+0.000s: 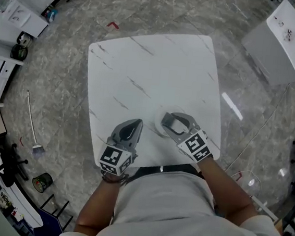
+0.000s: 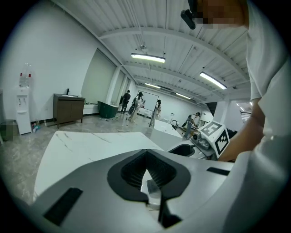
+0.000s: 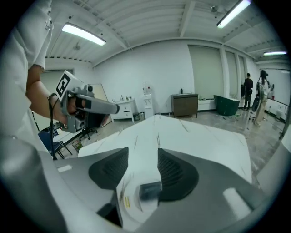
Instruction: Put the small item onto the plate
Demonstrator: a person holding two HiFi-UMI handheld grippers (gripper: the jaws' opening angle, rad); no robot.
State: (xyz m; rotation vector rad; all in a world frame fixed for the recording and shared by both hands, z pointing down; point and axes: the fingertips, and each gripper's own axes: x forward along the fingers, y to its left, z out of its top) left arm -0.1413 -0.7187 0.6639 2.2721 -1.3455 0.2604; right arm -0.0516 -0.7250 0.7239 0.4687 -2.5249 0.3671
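Note:
On the white marble table (image 1: 142,72) a small white plate (image 1: 160,128) sits near the front edge. My right gripper (image 1: 174,124) hangs right over it. In the right gripper view the jaws (image 3: 143,150) stand apart with the plate (image 3: 123,196) low between them. A small dark grey block (image 3: 149,190) lies there by the right-hand pad, and no pad clearly presses on it. My left gripper (image 1: 130,131) rests left of the plate, its jaws (image 2: 146,154) meeting at the tip with nothing held.
The table's front edge runs just under both grippers, against the person's body. A white cabinet (image 1: 281,40) stands on the floor at the far right, and shelves and a broom (image 1: 31,123) are at the left. Several people (image 2: 136,107) stand far across the room.

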